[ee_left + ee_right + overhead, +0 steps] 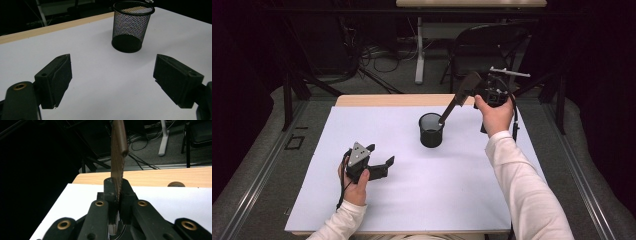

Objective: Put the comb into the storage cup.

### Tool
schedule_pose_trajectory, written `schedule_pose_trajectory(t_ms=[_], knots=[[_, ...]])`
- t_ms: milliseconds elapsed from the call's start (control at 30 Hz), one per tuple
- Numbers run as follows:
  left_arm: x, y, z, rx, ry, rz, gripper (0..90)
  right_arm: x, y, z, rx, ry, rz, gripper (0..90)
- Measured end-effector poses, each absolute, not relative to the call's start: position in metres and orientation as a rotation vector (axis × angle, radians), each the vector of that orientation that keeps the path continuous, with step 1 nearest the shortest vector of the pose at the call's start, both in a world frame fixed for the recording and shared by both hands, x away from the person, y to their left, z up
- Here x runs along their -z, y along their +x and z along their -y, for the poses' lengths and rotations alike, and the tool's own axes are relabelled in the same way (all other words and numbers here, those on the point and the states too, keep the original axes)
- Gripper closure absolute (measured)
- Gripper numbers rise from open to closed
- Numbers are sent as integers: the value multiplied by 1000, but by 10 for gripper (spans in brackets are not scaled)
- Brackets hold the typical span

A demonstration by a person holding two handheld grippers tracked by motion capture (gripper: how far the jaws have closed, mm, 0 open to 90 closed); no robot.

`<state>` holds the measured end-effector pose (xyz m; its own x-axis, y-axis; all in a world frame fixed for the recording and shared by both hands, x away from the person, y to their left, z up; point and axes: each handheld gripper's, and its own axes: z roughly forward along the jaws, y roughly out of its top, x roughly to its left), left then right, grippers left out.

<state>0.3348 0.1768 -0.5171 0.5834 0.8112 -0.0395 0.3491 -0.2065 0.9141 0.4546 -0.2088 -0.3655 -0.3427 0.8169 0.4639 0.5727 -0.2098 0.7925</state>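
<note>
**Comb tip poised at the cup's rim**

The right gripper (472,86) is raised over the far right part of the table, its jaws clenched on a brown comb (456,100). From the high view the comb's long axis slopes down and to the left, and its lower tip sits right at the far rim of the black mesh cup (431,130), either just inside the mouth or touching the edge; I cannot tell which. In the right gripper view the comb (117,150) stands almost edge-on between the jaws, teeth visible along one side. If it is meant for the cup, my judgement is that the slant matters most: the tip is at the opening, but the body leans well off the cup's upright axis.

The left gripper (379,160) rests low on the near left of the table, well apart from the cup, jaws spread wide and holding nothing. The right hand is clearly the nearer.

The table (412,200) is covered in a plain white sheet, with a wooden edge at the far side. Beyond it the room is dark: a black folding chair (492,45), tangled cables (382,55) on grey floor, and a desk leg.
</note>
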Motion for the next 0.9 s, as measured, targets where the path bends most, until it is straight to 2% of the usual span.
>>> schedule_pose_trajectory(t_ms=[900], knots=[[517,335,-177,-568,1798,-947,157,383,469,177,-1563,1672,-1836,869]])
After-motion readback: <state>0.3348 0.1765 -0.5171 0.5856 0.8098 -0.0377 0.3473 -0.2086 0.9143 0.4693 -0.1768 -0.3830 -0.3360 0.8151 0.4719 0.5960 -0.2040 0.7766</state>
